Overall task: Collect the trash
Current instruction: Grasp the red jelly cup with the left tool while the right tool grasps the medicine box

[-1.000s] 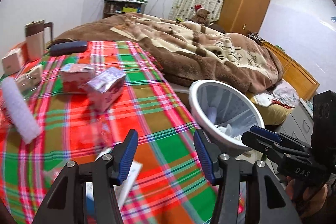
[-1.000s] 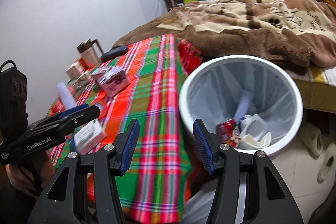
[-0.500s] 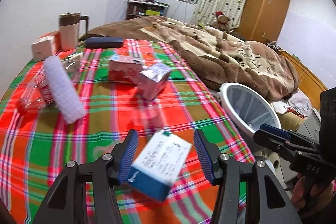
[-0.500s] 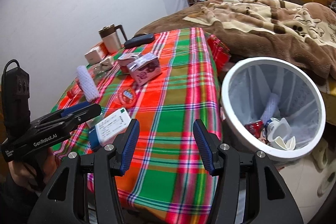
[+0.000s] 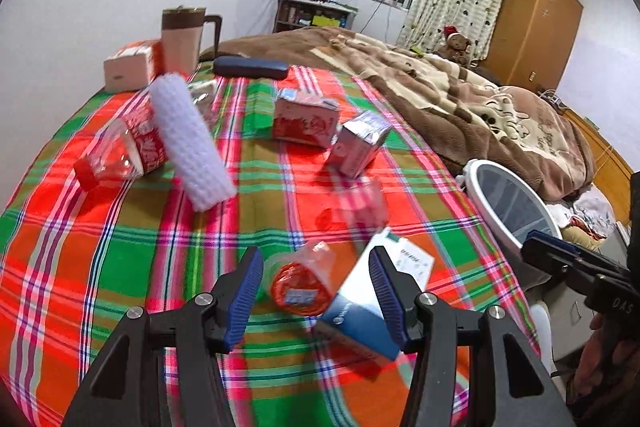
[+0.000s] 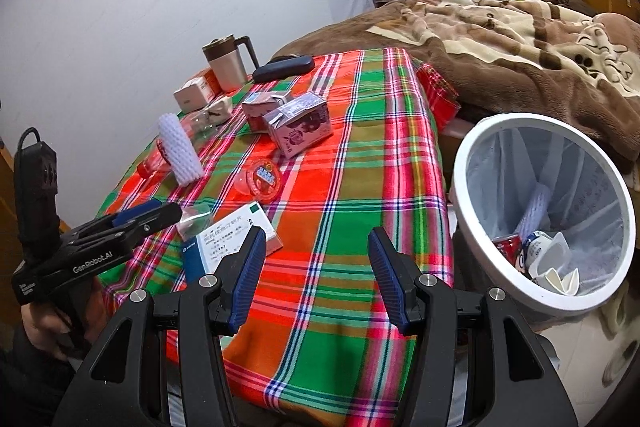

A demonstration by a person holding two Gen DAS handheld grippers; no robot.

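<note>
While both tools gape empty, white-blue medicine box (image 5: 372, 303) lies beside red-lidded cup (image 5: 298, 285).

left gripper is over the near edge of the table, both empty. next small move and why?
Probably ease the left gripper forward and down onto the round red-lidded cup. Its jaws are open and empty, and the cup lies on the plaid cloth almost between them, with the blue-and-white box just beside. The bin already holds trash.
</note>
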